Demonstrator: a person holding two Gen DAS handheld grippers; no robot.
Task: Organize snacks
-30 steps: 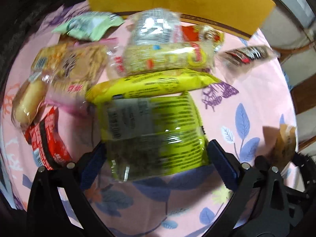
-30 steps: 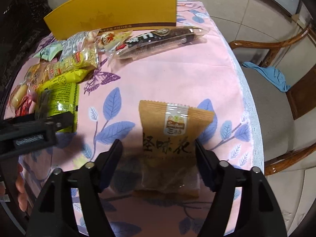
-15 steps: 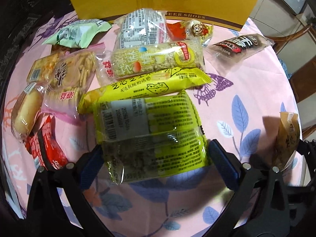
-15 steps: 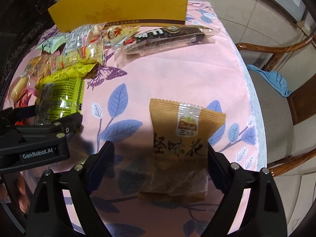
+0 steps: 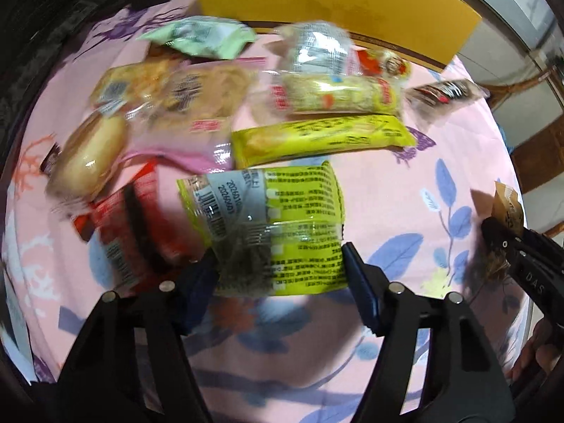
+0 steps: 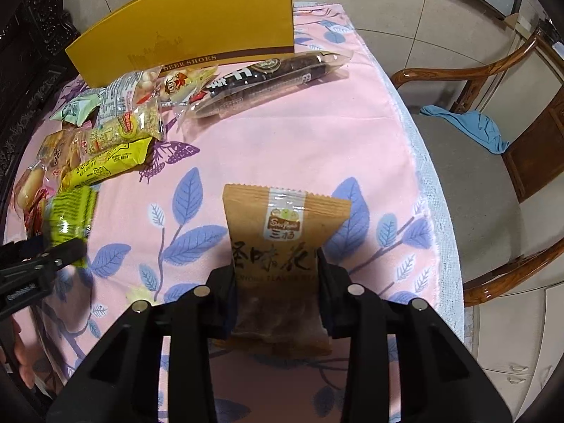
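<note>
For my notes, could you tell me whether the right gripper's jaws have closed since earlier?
Yes: the right gripper jaws are closing inward onto the brown packet.

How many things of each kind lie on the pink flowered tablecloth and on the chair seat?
Plastic or paper snack packets: 12
Flat yellow cardboard box: 1
Crumpled blue cloth: 1
Total: 14
</note>
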